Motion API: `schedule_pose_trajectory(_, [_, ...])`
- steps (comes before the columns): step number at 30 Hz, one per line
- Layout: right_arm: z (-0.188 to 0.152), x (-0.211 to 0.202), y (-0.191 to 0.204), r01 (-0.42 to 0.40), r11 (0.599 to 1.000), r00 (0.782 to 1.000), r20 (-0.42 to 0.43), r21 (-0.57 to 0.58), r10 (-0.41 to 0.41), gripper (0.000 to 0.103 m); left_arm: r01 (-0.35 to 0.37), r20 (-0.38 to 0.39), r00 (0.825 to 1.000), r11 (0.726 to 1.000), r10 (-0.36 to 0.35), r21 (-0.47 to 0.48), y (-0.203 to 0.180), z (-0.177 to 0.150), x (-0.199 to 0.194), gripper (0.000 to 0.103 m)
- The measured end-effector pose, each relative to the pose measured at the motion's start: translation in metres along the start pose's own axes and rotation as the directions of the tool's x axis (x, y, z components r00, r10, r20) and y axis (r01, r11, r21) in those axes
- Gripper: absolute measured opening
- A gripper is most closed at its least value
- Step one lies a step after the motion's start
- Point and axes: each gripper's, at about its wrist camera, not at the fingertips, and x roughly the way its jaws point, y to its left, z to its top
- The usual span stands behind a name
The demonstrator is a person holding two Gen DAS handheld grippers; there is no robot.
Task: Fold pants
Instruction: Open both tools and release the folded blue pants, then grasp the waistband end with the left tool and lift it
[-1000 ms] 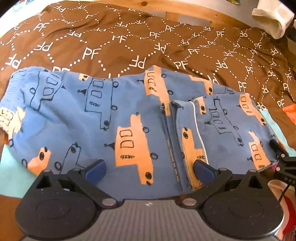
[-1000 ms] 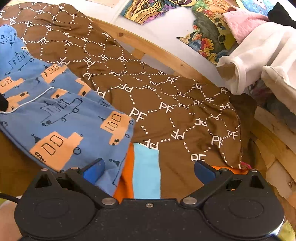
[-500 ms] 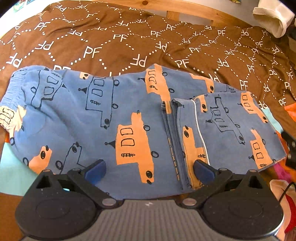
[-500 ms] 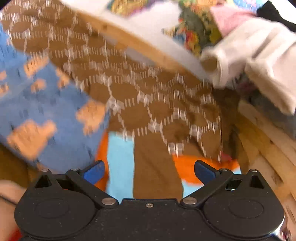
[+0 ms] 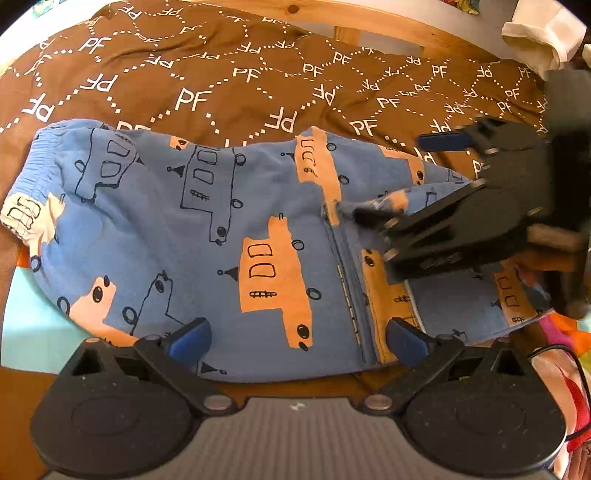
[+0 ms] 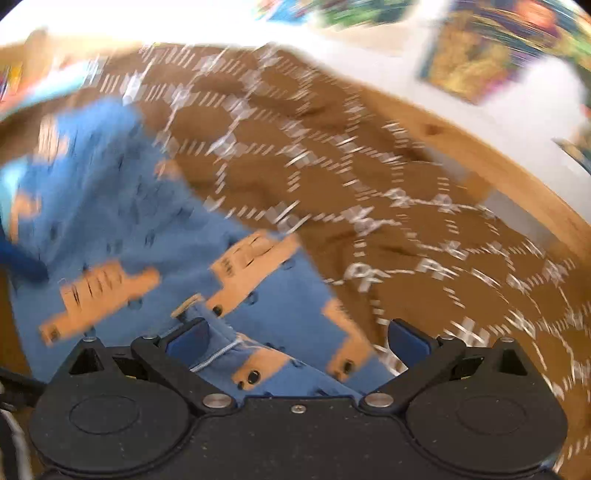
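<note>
Blue pants (image 5: 229, 236) with orange bus prints lie flat on a brown quilt, waistband at the left, the leg end folded back over the right part. My left gripper (image 5: 297, 341) is open over the pants' near edge, touching nothing. My right gripper (image 5: 399, 177) reaches in from the right over the folded leg end, jaws apart, one finger at the folded hem. In the blurred right wrist view the pants (image 6: 147, 229) fill the left and my right gripper (image 6: 295, 339) is open with the folded cloth edge between its fingers.
The brown quilt (image 5: 229, 81) with white PF letters covers the bed, a wooden frame (image 5: 369, 22) behind it. White cloth (image 5: 543, 26) hangs at the far right. Orange and turquoise fabric (image 5: 26, 325) lies under the pants. Pictures (image 6: 472, 62) hang on the wall.
My right gripper has swung from the bed's right side to above the folded leg end of the pants and now shows in the left wrist view. The left gripper has held still.
</note>
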Motion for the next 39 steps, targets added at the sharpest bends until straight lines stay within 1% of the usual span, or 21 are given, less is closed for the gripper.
schedule_pose_trajectory(2, [0.000,0.005,0.005,0.005,0.999,1.000,0.023,-0.043,-0.004,0.102,0.013,-0.017,1.000,1.000,-0.013,-0.009,0.004,0.002,-0.005,0.103])
schedule_pose_trajectory(4, [0.002,0.000,-0.002,0.012,1.000,0.999,0.033,0.001,-0.013,0.102,0.019,-0.034,0.999,1.000,-0.020,-0.010,0.009,0.002,-0.014,0.103])
schedule_pose_trajectory(5, [0.002,-0.006,-0.006,0.028,0.999,0.998,0.047,0.038,-0.030,0.102,0.013,-0.029,0.999,1.000,-0.014,-0.010,0.013,0.001,-0.023,0.103])
schedule_pose_trajectory(7, [-0.002,-0.023,-0.012,0.068,0.993,0.996,0.053,0.097,-0.074,0.102,0.002,0.022,1.000,1.000,-0.002,-0.024,0.028,0.000,-0.045,0.103])
schedule_pose_trajectory(9, [-0.008,-0.039,-0.013,0.081,0.987,0.995,0.053,0.139,-0.090,0.102,-0.010,0.075,0.997,0.999,0.014,-0.049,0.044,0.001,-0.065,0.103])
schedule_pose_trajectory(12, [-0.021,-0.063,-0.002,0.073,0.978,0.996,0.037,0.195,-0.082,0.102,-0.055,0.173,0.982,0.990,0.078,-0.133,0.078,0.005,-0.088,0.101])
schedule_pose_trajectory(13, [-0.024,-0.069,0.003,0.070,0.977,0.996,0.032,0.201,-0.078,0.102,-0.071,0.206,0.973,0.983,0.106,-0.172,0.091,0.006,-0.093,0.095])
schedule_pose_trajectory(14, [-0.027,-0.075,0.010,0.074,0.977,0.996,0.031,0.202,-0.082,0.102,-0.086,0.217,0.967,0.975,0.131,-0.206,0.100,0.007,-0.094,0.087])
schedule_pose_trajectory(15, [-0.028,-0.078,0.016,0.081,0.976,0.996,0.028,0.200,-0.088,0.102,-0.097,0.221,0.963,0.965,0.153,-0.244,0.111,0.008,-0.094,0.082])
schedule_pose_trajectory(17, [-0.028,-0.081,0.027,0.089,0.978,0.995,0.023,0.191,-0.095,0.102,-0.084,0.224,0.962,0.950,0.156,-0.301,0.127,0.010,-0.088,0.058])
schedule_pose_trajectory(18, [-0.028,-0.082,0.033,0.088,0.978,0.995,0.020,0.188,-0.094,0.102,-0.074,0.223,0.963,0.944,0.151,-0.321,0.131,0.010,-0.084,0.052])
schedule_pose_trajectory(20, [-0.028,-0.081,0.042,0.078,0.981,0.996,0.016,0.179,-0.083,0.102,-0.065,0.222,0.964,0.937,0.148,-0.343,0.135,0.012,-0.079,0.031])
schedule_pose_trajectory(22, [-0.028,-0.079,0.048,0.077,0.983,0.997,0.007,0.167,-0.079,0.102,-0.068,0.234,0.960,0.938,0.155,-0.341,0.133,0.015,-0.075,0.016])
schedule_pose_trajectory(23, [-0.028,-0.077,0.050,0.078,0.984,0.997,0.001,0.162,-0.079,0.102,-0.074,0.249,0.955,0.940,0.163,-0.332,0.130,0.015,-0.076,0.015])
schedule_pose_trajectory(25, [-0.028,-0.075,0.051,0.077,0.983,0.997,-0.006,0.166,-0.077,0.102,-0.080,0.306,0.936,0.954,0.171,-0.290,0.121,0.014,-0.081,0.012])
schedule_pose_trajectory(27, [-0.029,-0.075,0.050,0.075,0.981,0.997,-0.009,0.180,-0.075,0.102,-0.121,0.352,0.915,0.967,0.195,-0.223,0.113,0.013,-0.084,0.012])
schedule_pose_trajectory(29, [-0.031,-0.074,0.049,0.076,0.978,0.997,-0.016,0.193,-0.074,0.102,-0.164,0.326,0.918,0.965,0.225,-0.205,0.111,0.016,-0.077,0.012])
schedule_pose_trajectory(31, [-0.033,-0.071,0.047,0.075,0.975,0.997,-0.026,0.208,-0.071,0.102,-0.191,0.271,0.928,0.951,0.256,-0.243,0.117,0.015,-0.068,0.012])
schedule_pose_trajectory(33, [-0.035,-0.070,0.044,0.071,0.971,0.997,-0.032,0.227,-0.065,0.102,-0.214,0.224,0.932,0.933,0.284,-0.290,0.126,0.013,-0.061,0.017])
schedule_pose_trajectory(36, [-0.037,-0.069,0.042,0.065,0.965,0.998,-0.036,0.252,-0.058,0.102,-0.171,0.230,0.938,0.925,0.259,-0.340,0.132,0.013,-0.061,0.022])
schedule_pose_trajectory(39, [-0.038,-0.068,0.041,0.061,0.962,0.998,-0.040,0.266,-0.052,0.102,-0.180,0.237,0.935,0.927,0.265,-0.328,0.128,0.016,-0.055,0.028])
